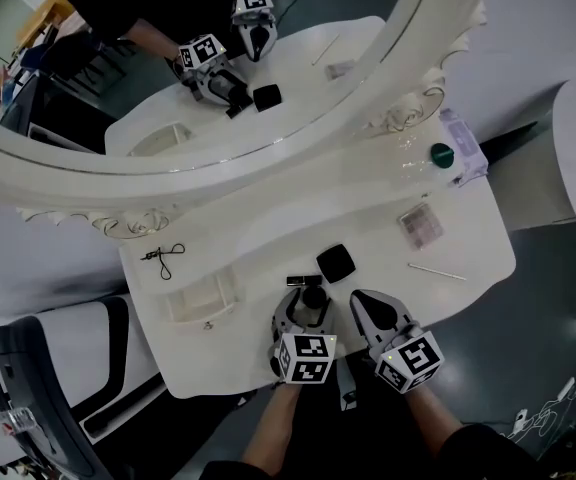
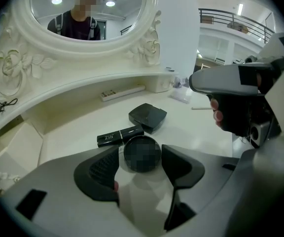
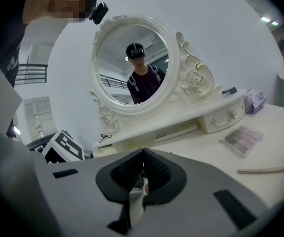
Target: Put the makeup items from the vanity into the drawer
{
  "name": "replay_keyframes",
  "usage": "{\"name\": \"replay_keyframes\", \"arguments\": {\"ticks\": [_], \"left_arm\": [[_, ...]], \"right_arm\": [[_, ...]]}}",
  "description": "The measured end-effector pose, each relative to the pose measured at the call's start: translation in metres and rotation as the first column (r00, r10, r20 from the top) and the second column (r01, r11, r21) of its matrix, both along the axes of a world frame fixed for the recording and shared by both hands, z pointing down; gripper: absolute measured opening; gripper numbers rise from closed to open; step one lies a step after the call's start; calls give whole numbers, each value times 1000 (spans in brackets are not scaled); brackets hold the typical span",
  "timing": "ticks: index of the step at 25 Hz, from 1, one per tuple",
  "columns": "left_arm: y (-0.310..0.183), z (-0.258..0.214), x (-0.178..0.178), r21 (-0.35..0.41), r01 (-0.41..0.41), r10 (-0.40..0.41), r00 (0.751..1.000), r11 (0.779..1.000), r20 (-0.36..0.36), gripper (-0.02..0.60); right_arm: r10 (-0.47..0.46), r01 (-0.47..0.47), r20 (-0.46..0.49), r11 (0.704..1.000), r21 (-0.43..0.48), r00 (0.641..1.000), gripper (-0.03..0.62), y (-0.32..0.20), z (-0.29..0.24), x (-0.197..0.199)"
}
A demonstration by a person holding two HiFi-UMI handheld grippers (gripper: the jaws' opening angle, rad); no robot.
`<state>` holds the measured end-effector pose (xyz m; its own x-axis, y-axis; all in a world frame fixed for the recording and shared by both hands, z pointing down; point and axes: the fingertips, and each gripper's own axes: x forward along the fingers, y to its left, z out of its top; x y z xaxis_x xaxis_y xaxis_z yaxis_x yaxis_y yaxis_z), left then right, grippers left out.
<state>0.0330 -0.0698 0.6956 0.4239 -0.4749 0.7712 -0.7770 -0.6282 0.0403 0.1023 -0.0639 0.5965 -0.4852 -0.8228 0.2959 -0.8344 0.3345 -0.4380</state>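
On the white vanity top (image 1: 258, 238) a round black jar (image 1: 313, 296) (image 2: 142, 153) stands between the fingertips of my left gripper (image 1: 310, 306) (image 2: 141, 158). That gripper is open and its pads stand off the jar. Just beyond the jar lies a black tube (image 1: 296, 281) (image 2: 120, 135), and past that a square black compact (image 1: 335, 263) (image 2: 147, 116). My right gripper (image 1: 360, 300) (image 3: 143, 154) hovers right of the left one, shut with nothing in it. An eyeshadow palette (image 1: 420, 224) (image 3: 243, 139) and a thin pencil (image 1: 436, 271) (image 3: 267, 170) lie further right.
An open white drawer (image 1: 200, 298) juts out at the vanity's left front. The oval mirror (image 1: 218, 158) rises behind. A black cord (image 1: 163, 258) lies on the left shelf; a green-capped item (image 1: 441, 154) and a tissue pack (image 1: 465, 140) sit far right. A chair (image 1: 58, 368) stands at the left.
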Motion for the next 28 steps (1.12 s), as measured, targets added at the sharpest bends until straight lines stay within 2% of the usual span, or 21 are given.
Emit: {"name": "replay_keyframes", "arguments": {"ticks": [18,28], "left_arm": [[3,-1,2,-2,14,-14,1000,1000,-12,229],[10,-59,1,57,19,-14,996,998,-87,227]], "right_arm": [[-5,5,2,1000,-4,1000,23,2,0,5],[-17,17,-15,999,39,1000,23,10,-38,1]]}}
